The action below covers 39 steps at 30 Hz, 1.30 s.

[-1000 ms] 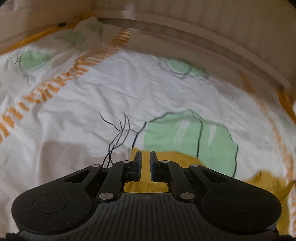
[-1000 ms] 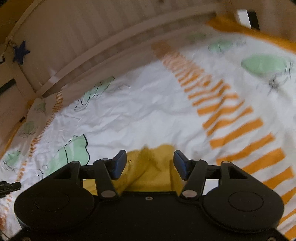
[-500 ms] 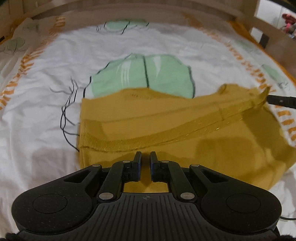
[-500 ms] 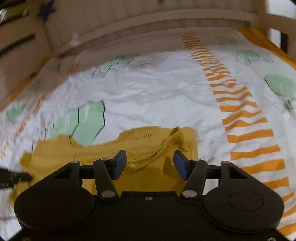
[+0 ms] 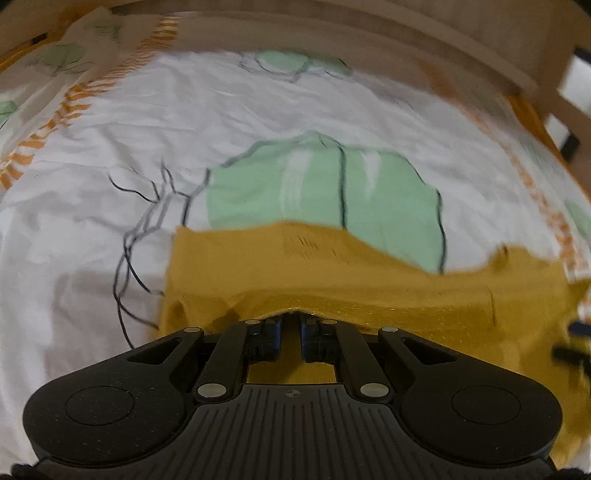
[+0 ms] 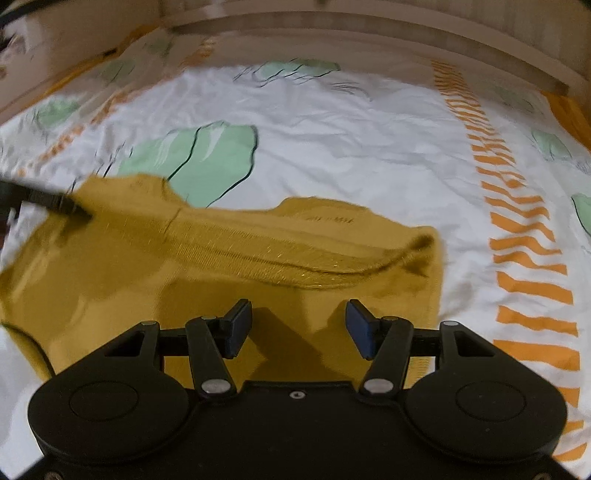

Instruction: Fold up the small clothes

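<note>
A mustard-yellow knit garment [image 6: 207, 266] lies spread on the patterned bed sheet, with a glittery ribbed band across it. In the left wrist view the garment [image 5: 332, 273] bunches up right at the fingertips. My left gripper [image 5: 290, 326] is shut on the garment's edge, with the cloth pinched between the pads. My right gripper [image 6: 298, 326] is open and empty, hovering just above the garment's near part. The left gripper's fingers [image 6: 55, 201] show at the garment's left edge in the right wrist view.
The white sheet [image 6: 351, 147] has green leaf prints and orange stripes [image 6: 524, 229]. A wooden slatted rail [image 5: 369, 33] curves along the far side. A wooden post [image 5: 569, 107] stands at the right.
The left gripper has moved with the pinched edge, and the garment's band now bunches at its tips. The right gripper has come closer over the garment and stays open.
</note>
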Available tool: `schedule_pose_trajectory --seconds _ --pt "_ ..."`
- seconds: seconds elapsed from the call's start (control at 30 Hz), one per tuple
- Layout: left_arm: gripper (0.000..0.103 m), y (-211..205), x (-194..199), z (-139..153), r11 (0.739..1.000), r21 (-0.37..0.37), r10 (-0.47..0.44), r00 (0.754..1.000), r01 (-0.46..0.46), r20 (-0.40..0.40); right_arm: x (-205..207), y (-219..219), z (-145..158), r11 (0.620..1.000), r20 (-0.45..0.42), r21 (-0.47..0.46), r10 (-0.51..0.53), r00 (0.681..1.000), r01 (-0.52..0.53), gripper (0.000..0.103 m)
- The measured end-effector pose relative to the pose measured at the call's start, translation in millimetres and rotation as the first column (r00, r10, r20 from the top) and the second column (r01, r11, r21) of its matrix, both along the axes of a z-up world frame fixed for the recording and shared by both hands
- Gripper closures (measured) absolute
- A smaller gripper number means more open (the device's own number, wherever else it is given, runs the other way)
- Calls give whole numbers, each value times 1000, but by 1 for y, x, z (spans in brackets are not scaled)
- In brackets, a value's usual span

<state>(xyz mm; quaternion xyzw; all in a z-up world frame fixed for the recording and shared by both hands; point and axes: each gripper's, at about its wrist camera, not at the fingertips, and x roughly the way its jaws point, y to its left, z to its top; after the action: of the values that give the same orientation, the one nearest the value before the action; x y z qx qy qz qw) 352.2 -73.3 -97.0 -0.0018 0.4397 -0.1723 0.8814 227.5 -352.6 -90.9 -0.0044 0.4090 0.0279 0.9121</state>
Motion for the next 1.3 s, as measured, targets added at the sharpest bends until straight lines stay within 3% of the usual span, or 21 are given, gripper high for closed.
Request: schedule_pose_trajectory --seconds 0.17,0.3,0.57,0.73,1.1,1.3 --pt "94 20 10 7 991 -41 125 992 -125 -4 1 16 -5 998 5 -45 33 999 -33 35" --pt "94 30 14 17 982 -76 170 985 -171 -17 10 20 -6 999 0 -48 21 1000 -21 33" --pt "94 20 15 16 988 10 153 983 -153 -102 49 12 -9 998 -50 11 -62 997 62 23" --pt "94 19 15 11 991 20 137 980 -135 -143 70 8 -11 991 -85 39 -126 988 129 18" --pt "94 21 15 14 988 47 155 976 -150 -149 90 10 -17 981 -96 20 -189 977 191 10" --pt "94 18 13 19 989 59 145 980 -139 -133 84 5 -12 977 -78 59 -202 976 207 10"
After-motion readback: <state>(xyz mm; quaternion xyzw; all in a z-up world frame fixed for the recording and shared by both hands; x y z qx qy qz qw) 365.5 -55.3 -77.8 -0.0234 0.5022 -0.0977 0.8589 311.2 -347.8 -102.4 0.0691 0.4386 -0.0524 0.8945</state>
